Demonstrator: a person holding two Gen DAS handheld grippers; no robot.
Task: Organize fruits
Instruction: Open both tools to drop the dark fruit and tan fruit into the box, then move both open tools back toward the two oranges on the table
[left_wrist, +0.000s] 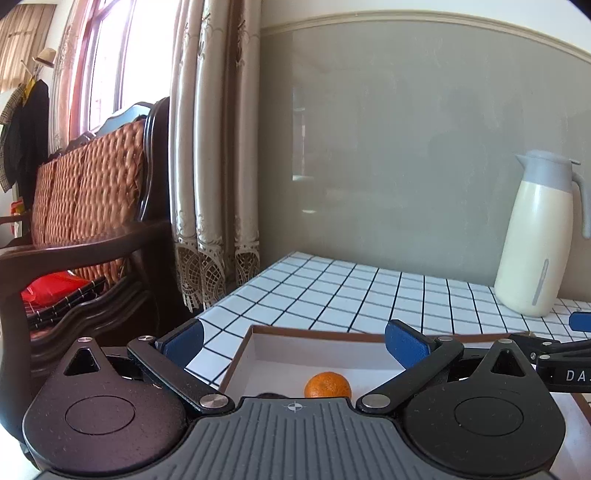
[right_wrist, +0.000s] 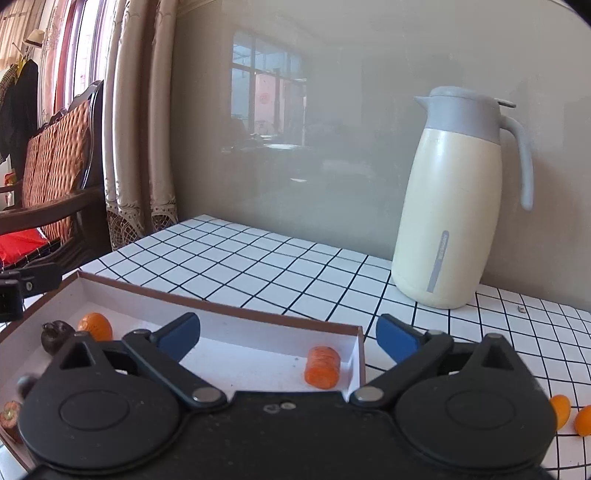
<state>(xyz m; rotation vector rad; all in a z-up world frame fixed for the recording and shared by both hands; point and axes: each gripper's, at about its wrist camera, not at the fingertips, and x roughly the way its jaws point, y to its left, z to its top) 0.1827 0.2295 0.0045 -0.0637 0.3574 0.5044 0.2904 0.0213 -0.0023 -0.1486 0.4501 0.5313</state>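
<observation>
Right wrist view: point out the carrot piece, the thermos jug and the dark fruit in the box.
carrot piece (right_wrist: 322, 367), right wrist view, ridged side.
thermos jug (right_wrist: 448, 206), right wrist view, cream body.
dark fruit (right_wrist: 54, 334), right wrist view, rounded top.

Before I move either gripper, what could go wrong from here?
1. Two small orange fruits lie on the checked tablecloth outside the shallow brown-rimmed box, partly hidden behind the right gripper; its body could knock them away.
2. The cream and grey thermos jug stands close by; a wide swing might tip it.
3. The left gripper hangs open close beside the right one; they may collide.
</observation>
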